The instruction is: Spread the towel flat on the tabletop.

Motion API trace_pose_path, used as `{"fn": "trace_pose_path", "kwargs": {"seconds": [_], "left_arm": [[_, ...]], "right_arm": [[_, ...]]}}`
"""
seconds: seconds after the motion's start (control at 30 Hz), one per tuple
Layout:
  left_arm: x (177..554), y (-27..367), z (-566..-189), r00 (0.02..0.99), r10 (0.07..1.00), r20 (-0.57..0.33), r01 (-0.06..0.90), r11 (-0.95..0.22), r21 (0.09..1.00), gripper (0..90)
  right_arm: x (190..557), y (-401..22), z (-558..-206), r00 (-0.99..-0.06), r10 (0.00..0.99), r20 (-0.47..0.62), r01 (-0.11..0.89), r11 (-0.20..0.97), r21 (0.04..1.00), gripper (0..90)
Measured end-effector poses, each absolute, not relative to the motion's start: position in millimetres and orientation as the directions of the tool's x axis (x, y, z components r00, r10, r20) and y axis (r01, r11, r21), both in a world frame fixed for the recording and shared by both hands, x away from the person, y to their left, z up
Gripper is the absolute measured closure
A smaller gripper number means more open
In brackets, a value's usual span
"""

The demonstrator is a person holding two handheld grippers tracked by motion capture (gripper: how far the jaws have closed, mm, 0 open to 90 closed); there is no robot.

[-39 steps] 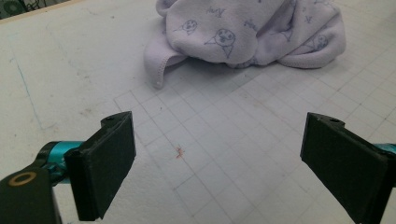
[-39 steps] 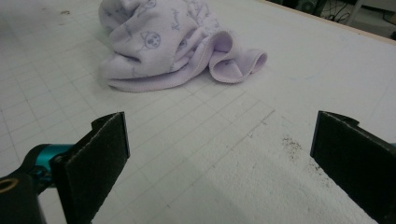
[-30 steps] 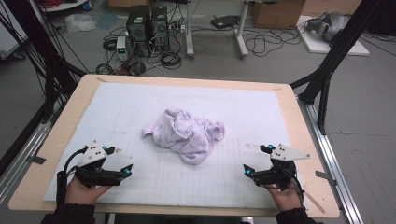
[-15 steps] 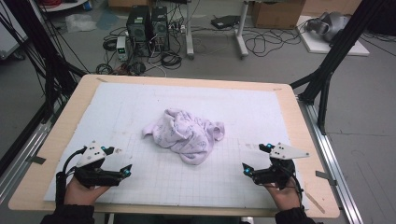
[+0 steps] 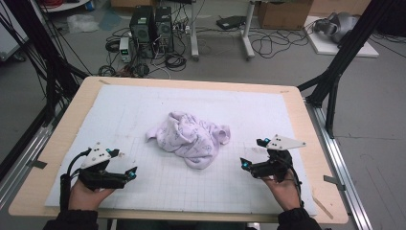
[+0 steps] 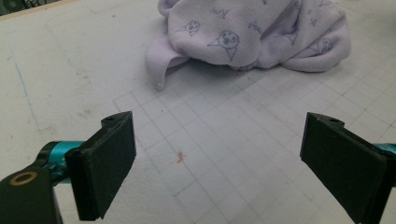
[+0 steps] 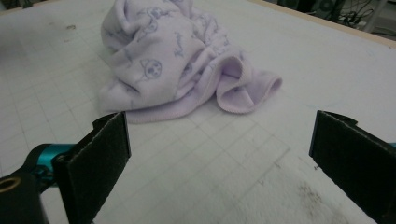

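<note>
While I hold both tools low over the gridded white surface (image 5: 143, 110), the crumpled lilac cloth (image 5: 189, 139), soft fleece with small cartoon faces, sits mid-surface between them, untouched. I've got my left tool (image 5: 130, 173) spread wide and empty, and my right tool (image 5: 245, 164) equally parted.

Wooden table (image 5: 306, 124), frame centre: white gridded mat (image 5: 119, 115) covers its top; crumpled lilac printed cloth (image 5: 191, 139) lies mid-mat.
</note>
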State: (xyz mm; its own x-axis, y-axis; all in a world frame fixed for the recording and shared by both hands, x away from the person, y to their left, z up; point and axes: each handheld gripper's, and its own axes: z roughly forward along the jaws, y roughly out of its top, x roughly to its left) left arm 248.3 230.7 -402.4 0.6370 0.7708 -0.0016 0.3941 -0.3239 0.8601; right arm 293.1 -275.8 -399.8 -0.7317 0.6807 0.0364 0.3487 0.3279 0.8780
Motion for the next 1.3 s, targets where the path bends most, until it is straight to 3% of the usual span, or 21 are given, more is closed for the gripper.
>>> {"fn": "trace_pose_path", "kwargs": {"seconds": [0.27,0.3,0.33,0.73,0.93,1.07,1.1,1.2,1.27,1.3], "left_arm": [[252.7,222.8,-404.6,0.653,0.757,0.005,0.392,-0.343,0.854,11.2],[254.3,221.9,-404.0,0.655,0.755,-0.002,0.393,-0.338,0.855,11.5],[255.4,221.0,-403.6,0.655,0.755,-0.005,0.394,-0.336,0.856,11.7],[282.5,193.7,-398.5,0.705,0.709,-0.010,0.379,-0.364,0.851,14.6],[315.1,163.7,-398.4,0.724,0.689,0.025,0.355,-0.403,0.843,21.1],[335.3,143.5,-405.0,0.744,0.667,0.027,0.356,-0.430,0.829,34.7],[344.4,136.9,-410.7,0.741,0.671,0.027,0.367,-0.438,0.820,38.6],[353.8,132.3,-418.4,0.745,0.667,0.019,0.393,-0.461,0.795,51.5],[358.9,129.8,-423.5,0.752,0.659,0.020,0.405,-0.485,0.775,70.6],[359.2,130.3,-423.6,0.757,0.652,0.025,0.404,-0.498,0.767,75.2]], "right_arm": [[316.4,-240.0,-396.9,-0.786,0.617,0.042,0.347,0.384,0.856,7.4],[320.8,-231.1,-396.9,-0.806,0.590,0.043,0.330,0.388,0.861,17.4],[322.6,-226.6,-397.1,-0.818,0.575,0.032,0.313,0.397,0.863,19.0],[350.4,-186.3,-407.1,-0.852,0.517,0.079,0.326,0.406,0.854,26.3],[361.3,-177.3,-424.4,-0.863,0.493,0.108,0.362,0.455,0.813,37.3],[363.6,-173.1,-430.3,-0.866,0.487,0.112,0.370,0.473,0.799,42.1],[364.7,-170.3,-433.5,-0.872,0.477,0.112,0.370,0.490,0.789,48.1],[365.3,-167.9,-436.5,-0.869,0.485,0.102,0.372,0.503,0.780,52.6],[367.3,-166.2,-441.9,-0.872,0.474,0.122,0.388,0.518,0.762,67.2],[367.1,-165.8,-442.3,-0.876,0.466,0.124,0.386,0.523,0.760,72.9]]}}
